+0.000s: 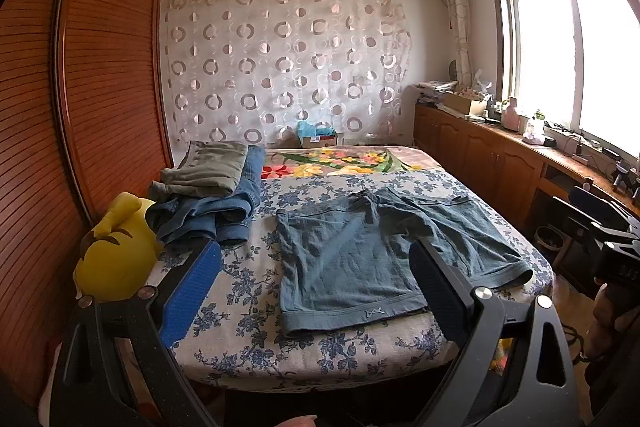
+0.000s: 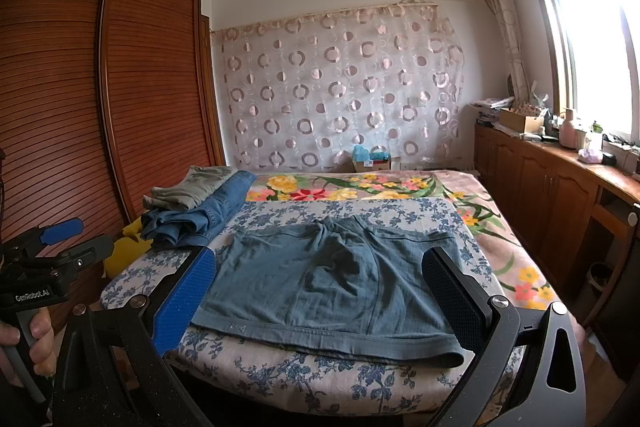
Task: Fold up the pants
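Note:
A pair of teal-blue short pants (image 1: 372, 259) lies spread flat on the flowered bed sheet (image 1: 248, 291), waistband toward me. It also shows in the right wrist view (image 2: 328, 287). My left gripper (image 1: 316, 291) is open and empty, held above the bed's near edge with its fingers either side of the waistband area. My right gripper (image 2: 320, 299) is open and empty, framing the pants from the near edge. The left gripper also shows at the left of the right wrist view (image 2: 52, 247).
A pile of folded clothes, jeans (image 1: 224, 207) and olive pants (image 1: 208, 167), lies at the bed's left. A yellow plush toy (image 1: 116, 255) sits beside the wardrobe (image 1: 80, 87). A cluttered wooden counter (image 1: 520, 147) runs along the right under the window.

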Demonstrator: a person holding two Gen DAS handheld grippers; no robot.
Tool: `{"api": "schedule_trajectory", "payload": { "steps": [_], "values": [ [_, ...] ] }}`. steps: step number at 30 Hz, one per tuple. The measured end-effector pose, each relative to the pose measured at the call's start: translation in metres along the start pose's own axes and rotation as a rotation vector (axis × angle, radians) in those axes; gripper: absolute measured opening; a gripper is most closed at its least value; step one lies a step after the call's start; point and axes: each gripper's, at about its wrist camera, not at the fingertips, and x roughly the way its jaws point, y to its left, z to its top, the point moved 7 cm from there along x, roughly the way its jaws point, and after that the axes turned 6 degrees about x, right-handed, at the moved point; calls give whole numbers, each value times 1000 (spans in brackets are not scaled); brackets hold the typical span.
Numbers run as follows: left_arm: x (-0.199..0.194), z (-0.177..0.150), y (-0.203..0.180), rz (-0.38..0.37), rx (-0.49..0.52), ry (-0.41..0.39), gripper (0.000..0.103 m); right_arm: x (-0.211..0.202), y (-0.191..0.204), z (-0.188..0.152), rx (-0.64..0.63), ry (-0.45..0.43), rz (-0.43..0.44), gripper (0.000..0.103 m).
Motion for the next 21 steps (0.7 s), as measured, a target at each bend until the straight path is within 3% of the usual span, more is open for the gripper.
{"api": "schedule_trajectory", "payload": {
  "steps": [21],
  "values": [
    [-7, 7, -6, 0, 4, -8, 96, -2, -1, 5, -3, -10, 3, 103]
  ]
}}
